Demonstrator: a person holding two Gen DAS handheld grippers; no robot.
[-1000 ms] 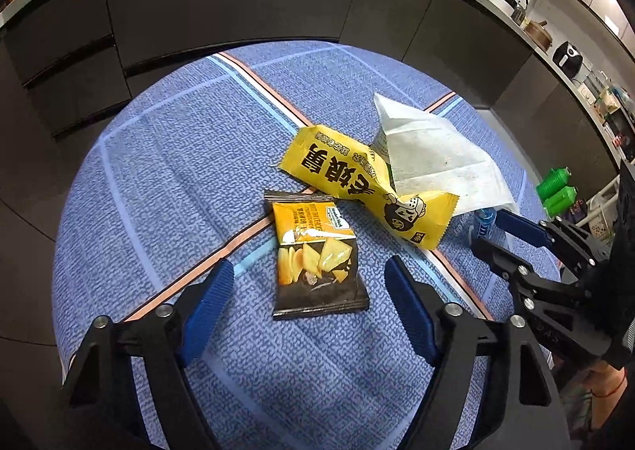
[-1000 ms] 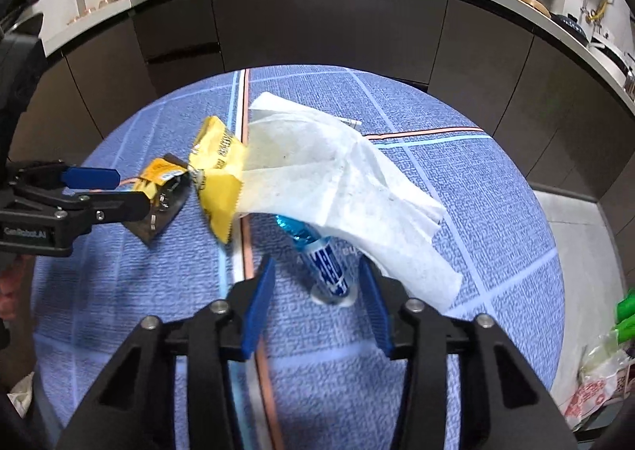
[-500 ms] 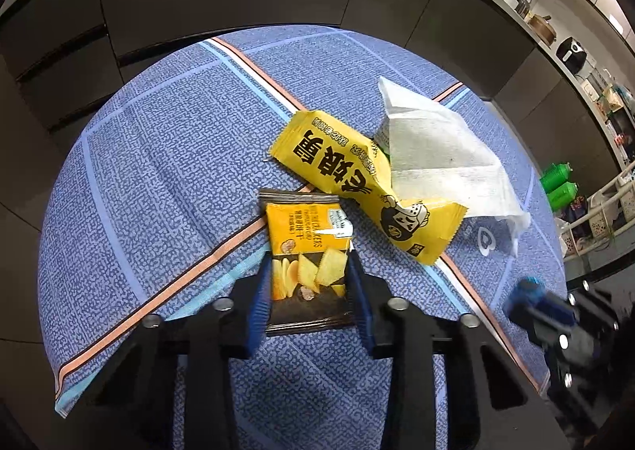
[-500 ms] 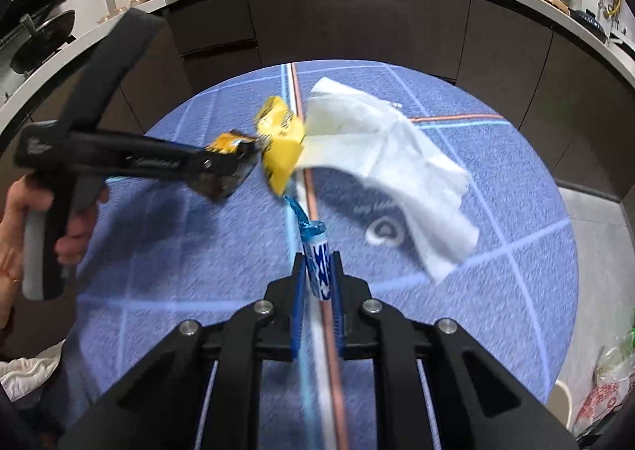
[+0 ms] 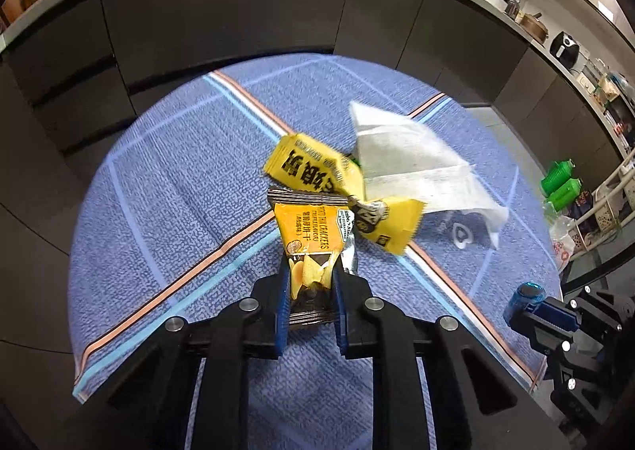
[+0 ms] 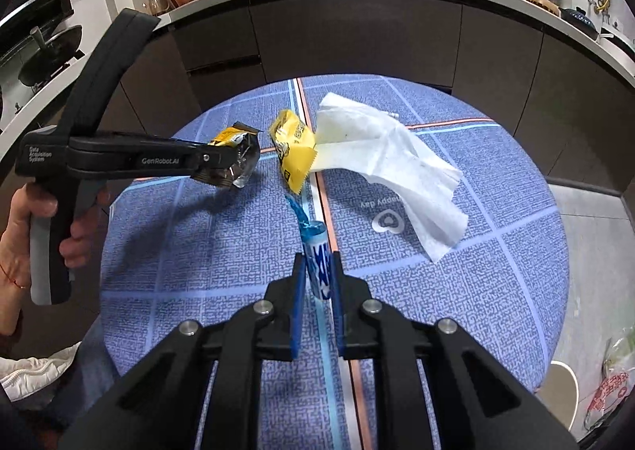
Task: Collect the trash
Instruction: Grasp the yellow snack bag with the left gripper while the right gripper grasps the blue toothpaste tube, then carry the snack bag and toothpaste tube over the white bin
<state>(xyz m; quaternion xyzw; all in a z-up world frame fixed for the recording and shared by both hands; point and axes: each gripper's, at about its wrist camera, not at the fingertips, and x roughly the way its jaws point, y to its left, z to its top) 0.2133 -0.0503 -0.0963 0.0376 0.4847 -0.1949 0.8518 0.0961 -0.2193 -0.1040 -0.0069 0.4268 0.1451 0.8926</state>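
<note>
My left gripper (image 5: 309, 291) is shut on a black-and-yellow cracker packet (image 5: 311, 235) and holds it above the round blue table (image 5: 166, 188). The packet also shows in the right wrist view (image 6: 234, 156), held in the air. My right gripper (image 6: 315, 283) is shut on a small blue-and-white wrapper tube (image 6: 317, 255), which also shows in the left wrist view (image 5: 526, 297). A yellow snack bag (image 5: 317, 176) and a white tissue (image 5: 412, 168) lie on the table; both appear in the right wrist view, the yellow bag (image 6: 293, 144) beside the tissue (image 6: 381, 156).
Dark cabinets (image 5: 238, 21) under a cluttered counter curve behind the table. Green bottles (image 5: 559, 184) and baskets stand on the floor at the right. A white bin (image 6: 559, 390) and a plastic bag (image 6: 611, 386) sit beside the table's right side.
Both grippers closed: the left on the cracker packet, the right on the blue wrapper tube. Both items have been lifted off the table. The yellow bag shifted slightly.
</note>
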